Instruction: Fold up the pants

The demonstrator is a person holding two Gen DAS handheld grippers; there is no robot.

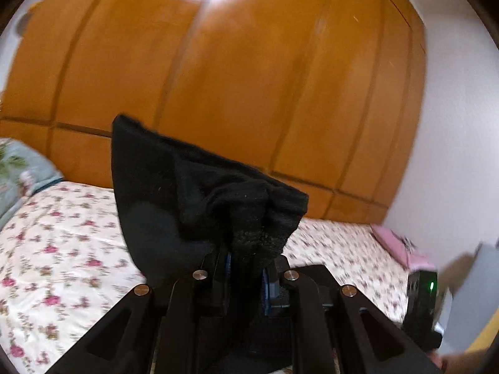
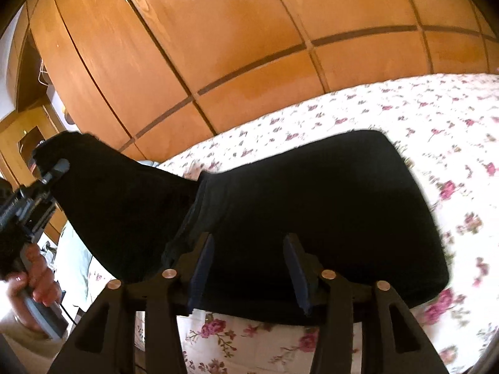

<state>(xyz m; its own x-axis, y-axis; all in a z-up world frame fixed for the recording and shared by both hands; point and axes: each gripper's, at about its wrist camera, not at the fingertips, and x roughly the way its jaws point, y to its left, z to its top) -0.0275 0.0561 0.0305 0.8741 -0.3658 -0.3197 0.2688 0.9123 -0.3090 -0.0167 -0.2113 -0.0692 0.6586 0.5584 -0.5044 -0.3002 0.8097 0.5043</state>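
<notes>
Left gripper (image 1: 246, 258) clamped on bunched black pants (image 1: 199, 193), fabric pinched between the blue pads (image 1: 228, 261) and sticking up above the fingertips, one flap standing tall to the left. In the right wrist view, same left gripper (image 2: 51, 170) visible at far left, raised off the bed (image 2: 436, 118), holding one end of the pants (image 2: 312, 212) up; hand (image 2: 34, 277) wrapped around its grey handle. Rest of the pants draped down from that lifted end to a broad flat section lying on the floral sheet, near the bed's near edge, a fold seam visible roughly mid-garment. Right gripper (image 2: 249, 268) jaws spread apart, blue pads (image 2: 202, 268) either side of the flat section, fingers over the cloth edge closest to the camera; contact with fabric not resolvable, nothing pinched. Wardrobe (image 1: 249, 78) in orange wood panels running along the far edge of the bed in both views. Pale blue floral pillow (image 1: 18, 168) at the bed's far left corner in the left wrist view, pink item (image 1: 399, 246) at the far right edge by the white wall (image 1: 461, 124). Right gripper body with a green LED (image 1: 422, 299) at the right of the left wrist view. Motion blur on the sheet in both views.
</notes>
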